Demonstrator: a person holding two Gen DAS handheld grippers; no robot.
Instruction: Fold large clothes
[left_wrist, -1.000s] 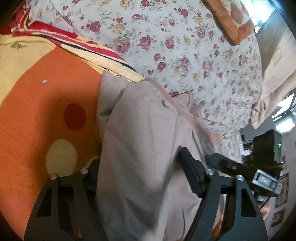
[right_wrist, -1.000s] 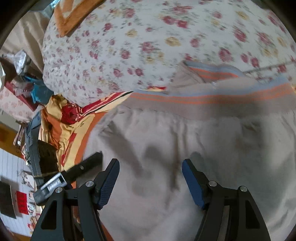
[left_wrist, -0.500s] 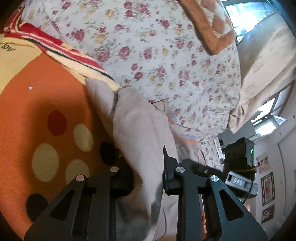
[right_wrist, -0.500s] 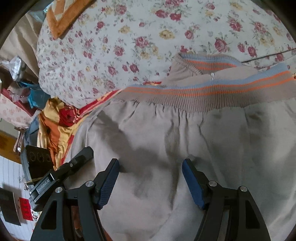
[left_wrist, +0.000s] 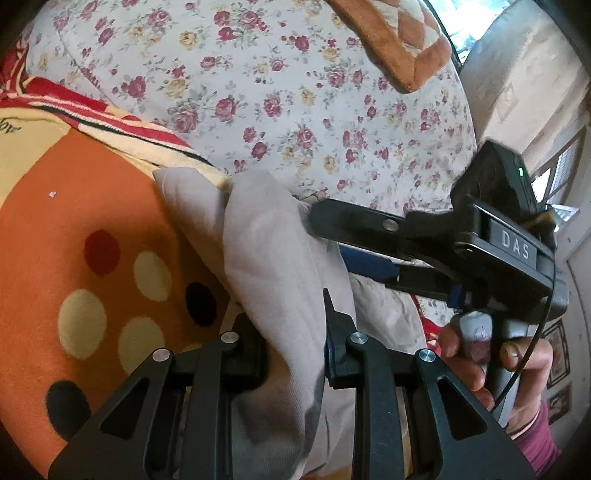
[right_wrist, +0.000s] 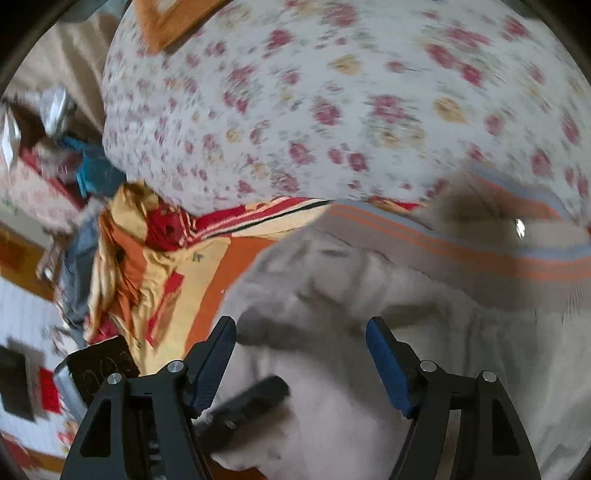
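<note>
Grey garment (left_wrist: 273, 266): lay on the bed's orange blanket (left_wrist: 92, 221); your left tongs (left_wrist: 295, 354) pinched a raised fold. Right tongs (right_wrist: 301, 354): wide, empty. Carry fold across evenly, taut.

The beige garment (left_wrist: 280, 266) is showing as soft matt woven cloth, with a ribbed knit waistband (right_wrist: 480, 254) striped orange and blue. The orange spotted blanket (left_wrist: 74, 229) is looking fuzzy and fleecy, while the floral quilt (left_wrist: 295, 92) is reading as smooth printed cotton. The left tongs (left_wrist: 295, 332) are appearing as matt black plastic with shiny metal screws, and the right tongs (right_wrist: 301, 354) are carrying blue ridged pads (right_wrist: 386, 363).
</note>
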